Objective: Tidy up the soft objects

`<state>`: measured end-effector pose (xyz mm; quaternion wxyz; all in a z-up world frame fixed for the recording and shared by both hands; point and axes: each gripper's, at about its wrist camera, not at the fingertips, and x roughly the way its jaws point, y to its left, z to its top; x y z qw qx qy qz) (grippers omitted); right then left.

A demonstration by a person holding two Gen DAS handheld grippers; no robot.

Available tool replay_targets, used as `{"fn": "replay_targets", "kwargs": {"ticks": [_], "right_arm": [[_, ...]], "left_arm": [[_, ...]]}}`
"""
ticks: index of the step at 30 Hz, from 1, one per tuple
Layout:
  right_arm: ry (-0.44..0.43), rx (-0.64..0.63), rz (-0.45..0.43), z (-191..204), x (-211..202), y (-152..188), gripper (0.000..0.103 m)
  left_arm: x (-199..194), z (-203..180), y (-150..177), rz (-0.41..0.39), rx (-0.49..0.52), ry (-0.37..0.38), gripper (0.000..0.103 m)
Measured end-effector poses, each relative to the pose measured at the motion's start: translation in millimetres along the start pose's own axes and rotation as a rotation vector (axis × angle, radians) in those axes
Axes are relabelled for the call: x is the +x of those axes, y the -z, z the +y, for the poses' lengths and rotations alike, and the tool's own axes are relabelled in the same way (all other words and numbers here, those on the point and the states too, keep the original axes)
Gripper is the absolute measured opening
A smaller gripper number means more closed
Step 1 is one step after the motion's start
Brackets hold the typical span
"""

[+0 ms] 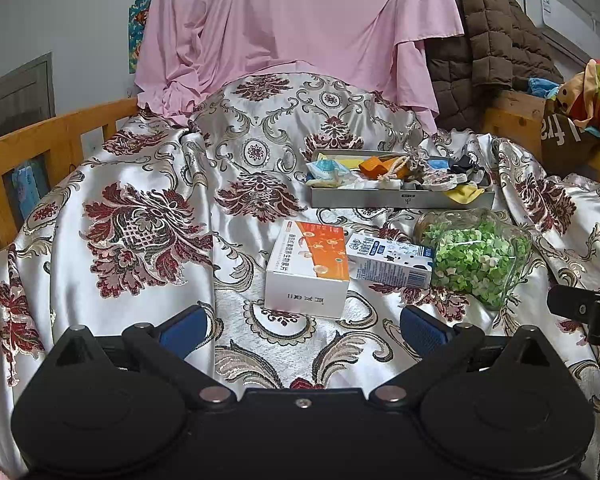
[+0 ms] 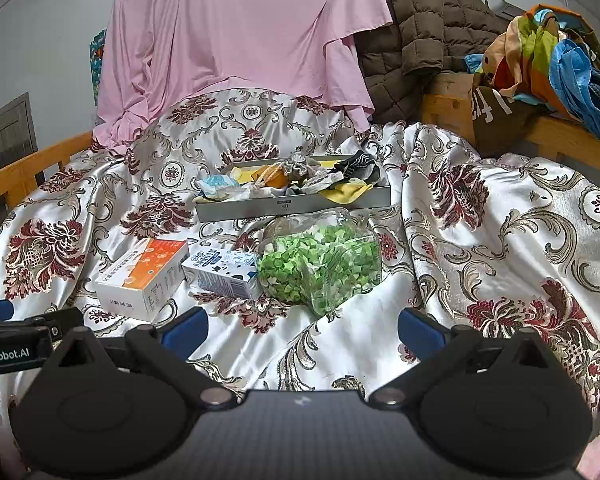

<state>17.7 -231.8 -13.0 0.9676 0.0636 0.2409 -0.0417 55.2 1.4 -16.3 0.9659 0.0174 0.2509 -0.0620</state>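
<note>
Spread wide at the bottom of each wrist view, both grippers are hovering empty over the patterned satin bedspread [image 1: 148, 184]: the left gripper [image 1: 302, 330] is showing its blue pads far apart with nothing between them, and the right gripper [image 2: 303, 326] is doing the same.

Just beyond the left gripper, in the centre of its frame, an orange-and-white box [image 1: 308, 268] is lying flat, touching a small blue-and-white carton [image 1: 390, 260] to its right. A clear bag of green pieces [image 1: 478, 256] is slumping against the carton's far end.

Above these, right of centre in the left view, the soft objects [image 1: 396, 174] are sitting heaped in a shallow grey tray [image 1: 400, 199]. They are looking crumpled and tangled: a pale blue-and-white scrap at the tray's left end, an orange piece with a knotted cord in the middle, dark striped fabric at the right, and a yellow cloth [image 2: 350, 192] spilling over the front rim.

Risks, as I judge them: reaching over the boxes and bag could be knocking them aside. Pinching one item could be dragging its tangled neighbours out. The tray could be tipping or sliding on the slippery, rumpled satin if it is pressed at one end.
</note>
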Motion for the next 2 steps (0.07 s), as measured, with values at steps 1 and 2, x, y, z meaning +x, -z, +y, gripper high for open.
{"fn": "replay_targets", "kwargs": {"ticks": [1,2], "right_arm": [[0.0,0.0,0.0,0.0,0.0,0.0,0.103],[0.0,0.0,0.0,0.1,-0.1,0.2,0.103]], "left_arm": [[-0.2,-0.4,0.2,0.0,-0.001,0.0,0.102],[-0.2,-0.2,-0.2,0.001,0.0,0.0,0.102]]}}
